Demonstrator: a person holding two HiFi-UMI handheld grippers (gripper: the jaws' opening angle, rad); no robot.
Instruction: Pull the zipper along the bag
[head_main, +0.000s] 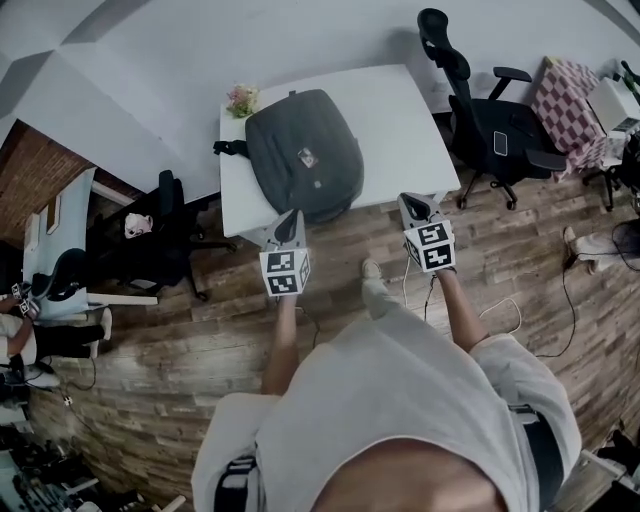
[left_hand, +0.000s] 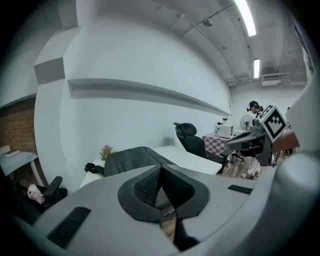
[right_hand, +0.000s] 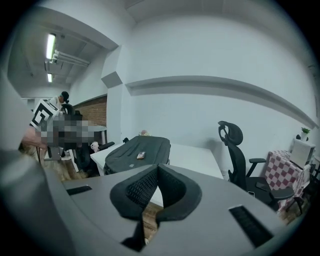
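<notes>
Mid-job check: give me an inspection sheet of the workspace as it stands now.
Surface: white table, bare right of the bag.
Job's things: dark grey bag lying flat on the table; zipper pull not discernible.
Clutter: small flower pot at the table's far left corner.
Grippers: left tool and right tool both shut, empty, clear of the bag.
Cables: loose cables on the wooden floor, right of the person.
Surroundings: black office chair right of the table, checkered cloth beyond it.

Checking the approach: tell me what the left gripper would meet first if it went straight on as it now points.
Probably the grey bag, its near side, on the white table; depth is unclear, so the table's front edge may come first.
</notes>
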